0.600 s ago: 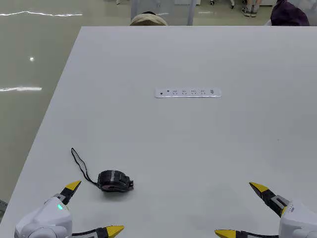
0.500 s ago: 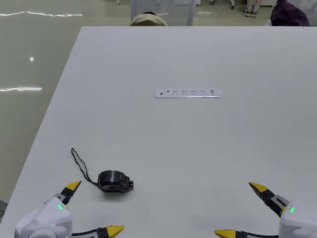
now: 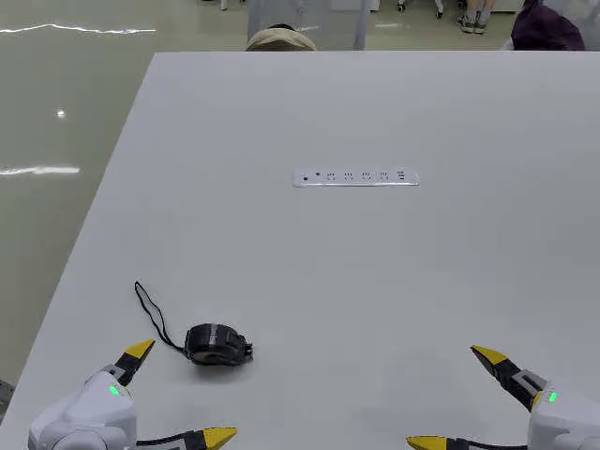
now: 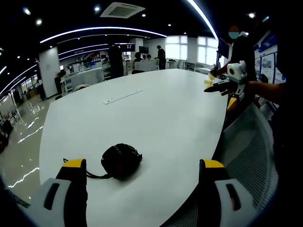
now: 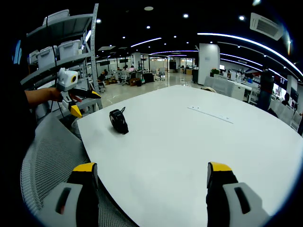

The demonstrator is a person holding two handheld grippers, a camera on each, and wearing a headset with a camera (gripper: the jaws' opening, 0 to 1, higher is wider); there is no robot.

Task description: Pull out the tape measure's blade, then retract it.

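Note:
A small black tape measure (image 3: 217, 344) with a thin black wrist cord (image 3: 150, 309) lies on the white table (image 3: 375, 272) near its front left. The blade is inside the case. In the left gripper view the tape measure (image 4: 121, 161) sits just ahead of my left gripper (image 4: 139, 170), which is open with nothing between its jaws. In the head view my left gripper (image 3: 178, 394) is at the bottom left, a short way in front of the case. My right gripper (image 3: 459, 398) is open at the bottom right, far from the tape measure (image 5: 119, 121).
A white power strip (image 3: 355, 176) lies flat across the table's middle. The table's left edge drops to a glossy floor (image 3: 56, 187). Dark and tan shapes show past the far edge (image 3: 281, 37). Shelves with bins (image 5: 57, 52) stand to the side in the right gripper view.

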